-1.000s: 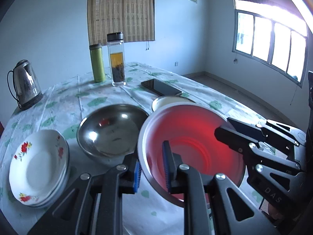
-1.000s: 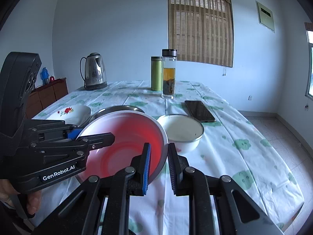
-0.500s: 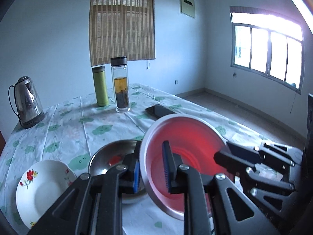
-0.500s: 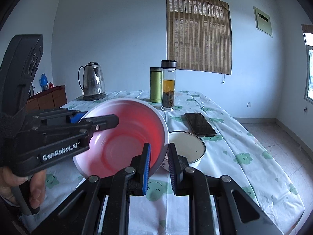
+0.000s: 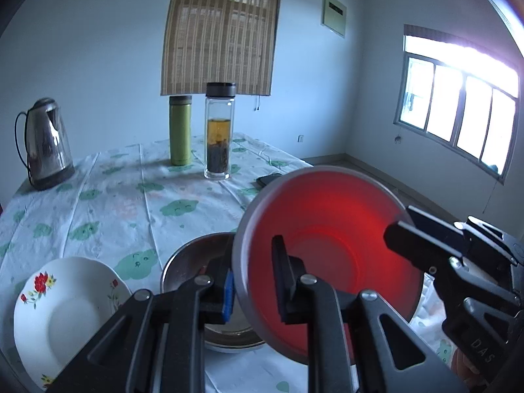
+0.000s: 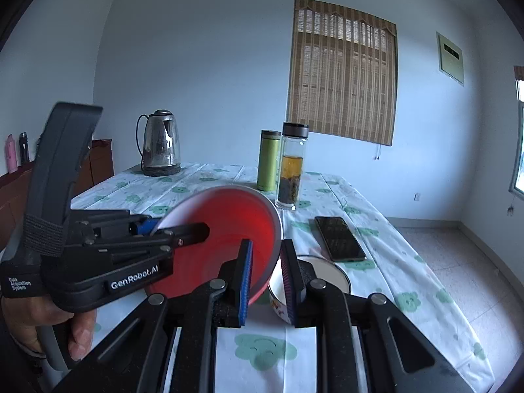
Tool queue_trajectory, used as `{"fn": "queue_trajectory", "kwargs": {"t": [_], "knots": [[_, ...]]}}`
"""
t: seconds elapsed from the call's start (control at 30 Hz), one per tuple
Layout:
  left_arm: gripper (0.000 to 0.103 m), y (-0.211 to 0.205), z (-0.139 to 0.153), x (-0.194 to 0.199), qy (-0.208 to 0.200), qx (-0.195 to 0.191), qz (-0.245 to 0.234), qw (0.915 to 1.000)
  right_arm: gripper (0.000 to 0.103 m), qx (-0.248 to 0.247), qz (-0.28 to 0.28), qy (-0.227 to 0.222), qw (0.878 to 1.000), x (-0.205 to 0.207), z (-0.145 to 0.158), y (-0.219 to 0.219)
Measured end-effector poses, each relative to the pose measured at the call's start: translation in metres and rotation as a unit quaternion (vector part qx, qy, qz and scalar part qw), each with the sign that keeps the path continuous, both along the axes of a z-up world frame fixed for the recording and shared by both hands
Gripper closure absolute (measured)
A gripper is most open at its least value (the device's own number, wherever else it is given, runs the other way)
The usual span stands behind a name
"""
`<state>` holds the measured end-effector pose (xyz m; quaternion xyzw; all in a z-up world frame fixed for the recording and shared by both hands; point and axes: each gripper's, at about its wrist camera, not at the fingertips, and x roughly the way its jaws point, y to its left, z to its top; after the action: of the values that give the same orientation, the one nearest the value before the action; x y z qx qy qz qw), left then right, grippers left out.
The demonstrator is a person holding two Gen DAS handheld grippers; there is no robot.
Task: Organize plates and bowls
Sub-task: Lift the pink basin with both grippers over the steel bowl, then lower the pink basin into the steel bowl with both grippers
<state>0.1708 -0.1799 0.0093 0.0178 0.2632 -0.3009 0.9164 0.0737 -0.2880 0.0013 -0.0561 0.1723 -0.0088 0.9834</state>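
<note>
Above the surface [image 5: 108, 203], the red bowl [image 5: 330, 239] hangs tilted in the air, pinched at its rim from two sides: the left tool [image 5: 252, 281] is clamped on the near rim, the right tool [image 6: 266, 273] on the opposite edge. Below it sit a steel bowl [image 5: 190, 262] and, beside that, a flowered white plate [image 5: 65, 314]. A small white bowl [image 6: 327, 271] rests near a phone [image 6: 339, 239]. A kettle [image 5: 46, 144] stands at the far end.
</note>
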Motion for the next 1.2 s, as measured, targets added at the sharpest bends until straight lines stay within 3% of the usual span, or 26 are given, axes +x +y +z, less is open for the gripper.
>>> {"fn": "queue_trajectory", "kwargs": {"t": [0.53, 1.2], "knots": [[0.086, 0.018, -0.003, 0.019, 0.014, -0.01, 0.036, 0.9992, 0.084, 0.0, 0.018, 0.026, 0.999, 0.04, -0.002, 0.01], [0.086, 0.017, -0.023, 0.038, 0.05, 0.013, 0.054, 0.9972, 0.084, 0.009, 0.021, 0.079, 0.997, 0.076, -0.022, 0.01]]}}
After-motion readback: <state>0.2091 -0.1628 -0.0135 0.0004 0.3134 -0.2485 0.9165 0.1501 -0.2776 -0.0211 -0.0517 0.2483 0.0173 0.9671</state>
